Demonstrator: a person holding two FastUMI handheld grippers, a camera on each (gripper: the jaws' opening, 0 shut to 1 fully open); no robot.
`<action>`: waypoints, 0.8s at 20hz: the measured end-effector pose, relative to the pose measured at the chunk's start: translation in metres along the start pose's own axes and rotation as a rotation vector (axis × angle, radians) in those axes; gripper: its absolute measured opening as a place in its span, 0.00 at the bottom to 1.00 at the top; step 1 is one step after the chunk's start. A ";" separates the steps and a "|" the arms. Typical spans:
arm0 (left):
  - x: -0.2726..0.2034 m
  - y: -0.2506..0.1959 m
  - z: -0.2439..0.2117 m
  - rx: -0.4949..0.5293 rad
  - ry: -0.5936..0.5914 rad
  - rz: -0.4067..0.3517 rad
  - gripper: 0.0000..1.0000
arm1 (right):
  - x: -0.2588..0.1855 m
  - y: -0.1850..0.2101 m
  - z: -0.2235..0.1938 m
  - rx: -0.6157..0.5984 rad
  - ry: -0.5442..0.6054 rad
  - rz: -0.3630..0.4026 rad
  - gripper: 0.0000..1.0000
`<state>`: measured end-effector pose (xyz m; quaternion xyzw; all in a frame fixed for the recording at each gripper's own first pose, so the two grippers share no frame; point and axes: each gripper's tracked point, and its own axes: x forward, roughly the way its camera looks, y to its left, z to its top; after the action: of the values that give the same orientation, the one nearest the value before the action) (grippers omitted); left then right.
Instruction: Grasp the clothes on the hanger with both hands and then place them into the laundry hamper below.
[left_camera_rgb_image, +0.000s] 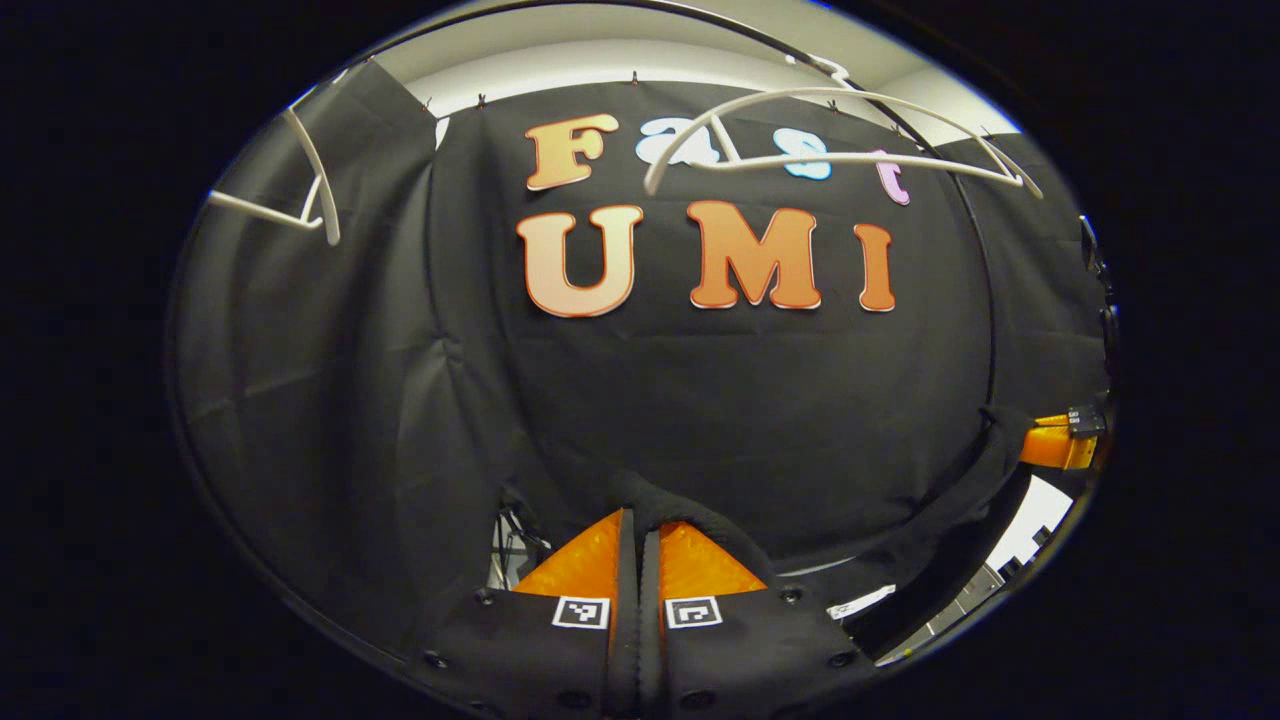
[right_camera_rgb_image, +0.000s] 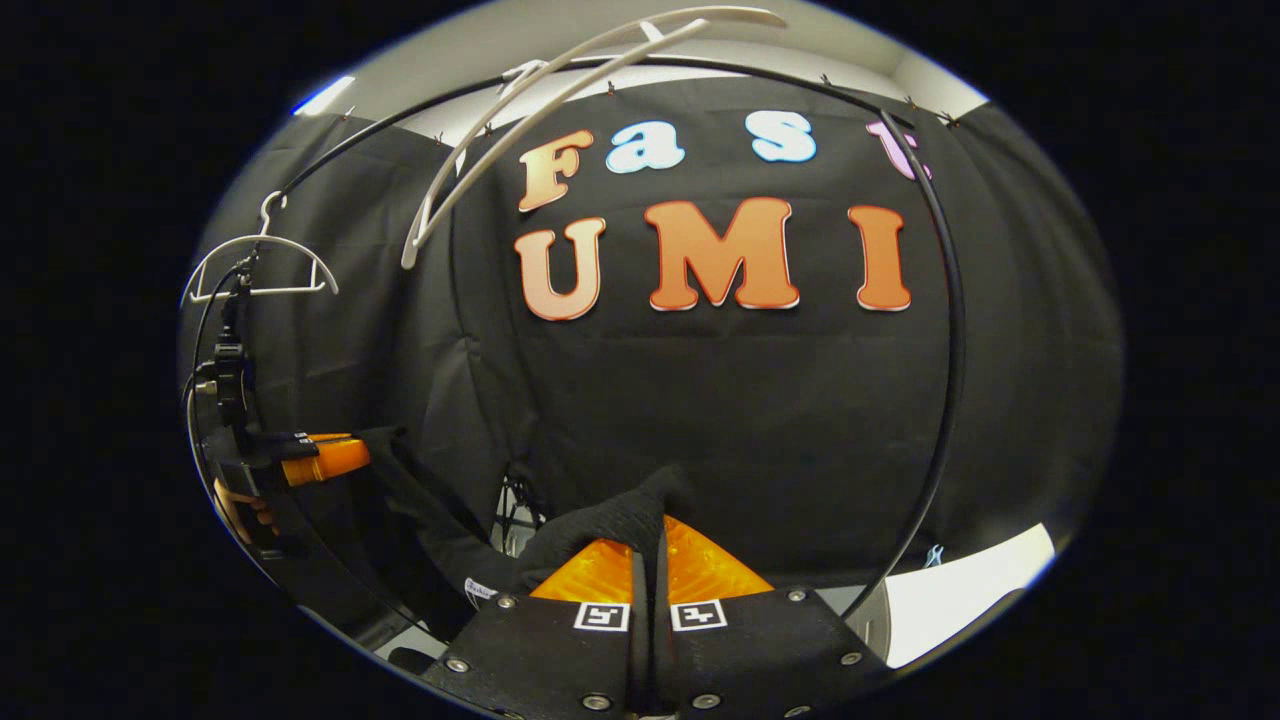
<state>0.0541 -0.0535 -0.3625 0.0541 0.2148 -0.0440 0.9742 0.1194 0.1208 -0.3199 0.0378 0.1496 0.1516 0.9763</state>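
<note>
Left gripper view: the left gripper (left_camera_rgb_image: 640, 560) has its orange fingers pinched together on a fold of the black garment (left_camera_rgb_image: 930, 540), which drapes off toward the right gripper (left_camera_rgb_image: 1060, 440) at the far right. An empty white hanger (left_camera_rgb_image: 840, 150) hangs from the rail up top.

Right gripper view: the right gripper (right_camera_rgb_image: 650, 560) is likewise clamped on the black garment (right_camera_rgb_image: 600, 525), well below the hanger (right_camera_rgb_image: 550, 100). The left gripper (right_camera_rgb_image: 320, 460) sits at the left edge.

black curved rail (right_camera_rgb_image: 945, 330) before the cloth wall, white ceiling strip (left_camera_rgb_image: 600, 65) above, pale floor patch (right_camera_rgb_image: 960, 600) below
</note>
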 end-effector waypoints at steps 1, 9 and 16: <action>0.002 -0.004 -0.012 -0.009 0.018 -0.007 0.06 | 0.004 0.000 -0.015 0.014 0.016 0.002 0.01; 0.015 -0.035 -0.103 -0.065 0.137 -0.051 0.07 | 0.024 -0.007 -0.133 -0.012 0.145 -0.043 0.01; 0.027 -0.056 -0.200 -0.077 0.304 -0.059 0.07 | 0.042 -0.001 -0.220 -0.014 0.260 -0.031 0.01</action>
<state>-0.0104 -0.0854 -0.5589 0.0163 0.3626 -0.0554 0.9301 0.0911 0.1390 -0.5412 0.0089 0.2744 0.1411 0.9512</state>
